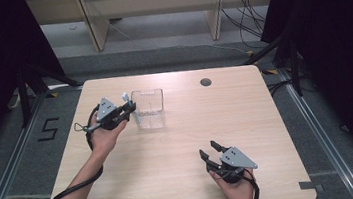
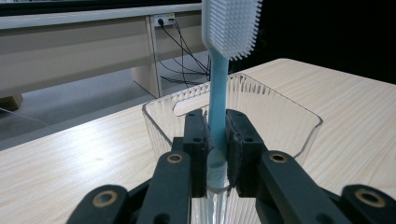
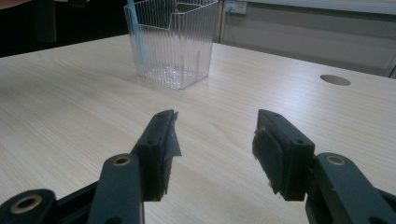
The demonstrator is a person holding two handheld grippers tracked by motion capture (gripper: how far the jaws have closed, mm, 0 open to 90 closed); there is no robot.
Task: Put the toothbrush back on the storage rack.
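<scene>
A clear ribbed plastic container stands on the wooden table, left of centre. My left gripper is at its left rim, shut on the handle of a light blue toothbrush. The brush stands upright, its white bristle head on top and its lower end down inside the container. My right gripper rests near the front right of the table, open with nothing between its pads. From there the container and the blue handle show farther off.
A round cable hole sits in the table behind the container. Beyond the far edge are desk legs, cables on the floor and dark curtains at both sides.
</scene>
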